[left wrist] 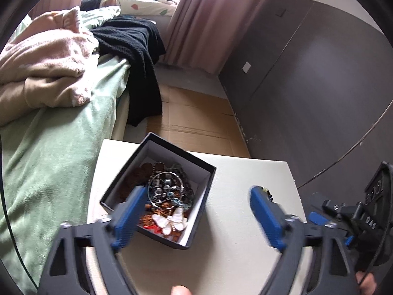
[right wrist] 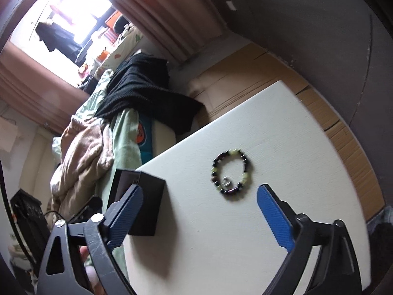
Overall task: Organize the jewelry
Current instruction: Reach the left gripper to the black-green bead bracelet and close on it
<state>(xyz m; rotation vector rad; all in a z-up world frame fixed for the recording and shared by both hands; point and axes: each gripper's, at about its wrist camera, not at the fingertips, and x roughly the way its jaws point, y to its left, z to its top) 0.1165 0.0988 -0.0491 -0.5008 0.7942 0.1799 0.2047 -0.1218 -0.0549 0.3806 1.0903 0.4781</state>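
A black box (left wrist: 207, 172) with a white lining stands on the white table (left wrist: 233, 221), filled with beaded bracelets, a metal ring and a white butterfly piece (left wrist: 170, 220). My left gripper (left wrist: 196, 191) is open, its left finger over the box's near left corner, nothing between the pads. In the right wrist view a bracelet (right wrist: 231, 172) of black and pale green beads lies flat on the table (right wrist: 221, 233). My right gripper (right wrist: 200, 189) is open just short of it, not touching. The black box (right wrist: 145, 196) stands at its left finger.
A bed with a green blanket (left wrist: 61, 147), pink bedding (left wrist: 44, 68) and a black knit garment (left wrist: 132, 46) runs along the table's left side. Flattened cardboard (left wrist: 196, 118) covers the floor beyond the table. A dark wall (left wrist: 319, 86) stands on the right.
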